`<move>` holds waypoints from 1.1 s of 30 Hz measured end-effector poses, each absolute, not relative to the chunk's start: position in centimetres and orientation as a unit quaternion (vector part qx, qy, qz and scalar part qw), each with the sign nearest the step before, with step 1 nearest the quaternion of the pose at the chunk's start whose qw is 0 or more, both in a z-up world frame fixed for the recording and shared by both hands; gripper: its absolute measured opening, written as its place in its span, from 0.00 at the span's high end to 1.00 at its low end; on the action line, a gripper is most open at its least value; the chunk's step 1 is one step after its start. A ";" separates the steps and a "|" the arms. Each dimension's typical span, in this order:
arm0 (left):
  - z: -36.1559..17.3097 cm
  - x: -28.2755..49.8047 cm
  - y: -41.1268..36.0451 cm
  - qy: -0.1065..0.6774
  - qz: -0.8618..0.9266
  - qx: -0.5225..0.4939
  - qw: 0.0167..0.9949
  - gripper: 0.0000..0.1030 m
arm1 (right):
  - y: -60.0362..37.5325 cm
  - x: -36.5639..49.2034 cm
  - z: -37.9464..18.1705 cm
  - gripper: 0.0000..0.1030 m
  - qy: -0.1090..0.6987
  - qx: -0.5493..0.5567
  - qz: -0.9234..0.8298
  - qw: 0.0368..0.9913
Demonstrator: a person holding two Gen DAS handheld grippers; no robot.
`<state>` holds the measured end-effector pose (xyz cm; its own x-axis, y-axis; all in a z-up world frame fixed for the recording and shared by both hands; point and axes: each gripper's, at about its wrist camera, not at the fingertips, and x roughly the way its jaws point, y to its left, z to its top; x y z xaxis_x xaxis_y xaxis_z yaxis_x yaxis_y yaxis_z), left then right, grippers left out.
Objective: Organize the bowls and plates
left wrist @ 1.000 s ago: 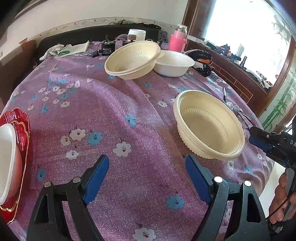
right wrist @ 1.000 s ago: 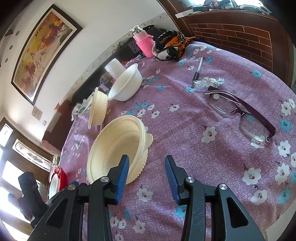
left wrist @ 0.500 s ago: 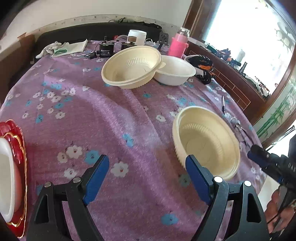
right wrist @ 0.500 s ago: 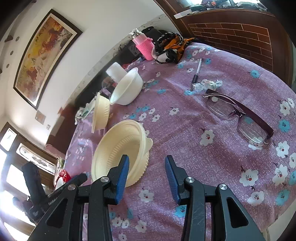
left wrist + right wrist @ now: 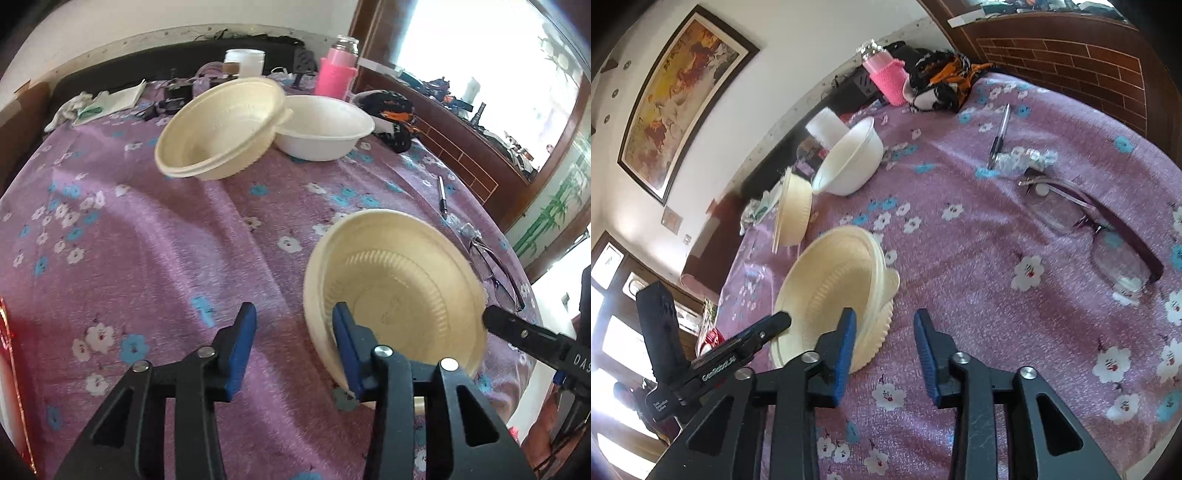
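Since the earlier frame both grippers narrowed: left gripper (image 5: 293, 325) and right gripper (image 5: 884, 334), jaws closing, pinch nothing; near cream bowl (image 5: 399, 291) sits between them. Farther, tilted cream bowl (image 5: 221, 125) leans on white bowl (image 5: 325, 125).

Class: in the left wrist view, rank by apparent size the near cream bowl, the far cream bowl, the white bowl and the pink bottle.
1. Near cream bowl, though nearness enlarges it.
2. Far cream bowl.
3. White bowl.
4. Pink bottle.

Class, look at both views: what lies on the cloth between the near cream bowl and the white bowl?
Only bare flowered cloth lies between the near cream bowl and the white bowl; both views show it.
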<state>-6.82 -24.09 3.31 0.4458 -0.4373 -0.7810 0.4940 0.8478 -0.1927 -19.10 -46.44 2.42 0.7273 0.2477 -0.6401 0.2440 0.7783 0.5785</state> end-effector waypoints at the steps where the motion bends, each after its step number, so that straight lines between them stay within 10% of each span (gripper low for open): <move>1: 3.3 -7.0 -24.3 0.445 -0.275 0.036 0.851 0.66 | -46.3 -19.0 2.3 0.73 0.371 0.331 0.002 0.868; 5: 3.3 -7.9 -25.5 0.433 -0.285 0.058 0.853 0.81 | -45.6 -18.8 2.3 0.84 0.365 0.324 0.008 0.873; 33: 5.2 -10.2 -23.6 0.407 -0.268 0.059 0.871 0.80 | -44.0 -20.1 3.5 0.82 0.353 0.327 0.031 0.876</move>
